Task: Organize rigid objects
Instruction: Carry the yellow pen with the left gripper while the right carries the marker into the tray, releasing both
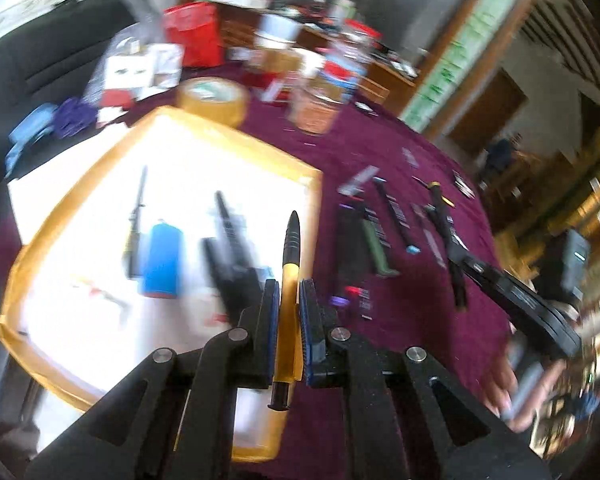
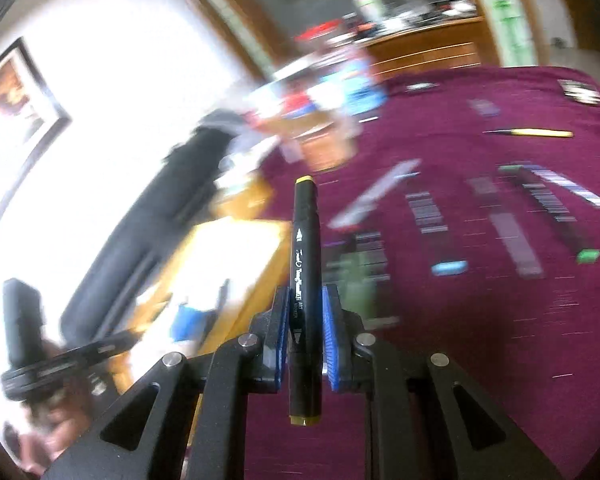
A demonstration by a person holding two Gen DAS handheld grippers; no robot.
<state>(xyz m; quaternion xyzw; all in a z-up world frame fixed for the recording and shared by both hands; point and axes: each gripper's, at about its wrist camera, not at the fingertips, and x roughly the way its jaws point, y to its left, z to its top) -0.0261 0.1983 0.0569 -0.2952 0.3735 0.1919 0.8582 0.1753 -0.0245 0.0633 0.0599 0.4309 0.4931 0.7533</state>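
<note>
Two grippers each carry one item: the left gripper (image 1: pixel 289 308) is clamped on a yellow pen (image 1: pixel 289 280), the right gripper (image 2: pixel 306 336) on a black marker (image 2: pixel 306 280), both lifted off the cloth (image 1: pixel 380 160). Just ahead of the pen sits the tray (image 1: pixel 236 136), already holding a blue cylinder (image 1: pixel 162 258) and some dark pens. Farther right, many markers (image 1: pixel 392 216) lie loose on the cloth, so I judge the sorting well short of done.
</note>
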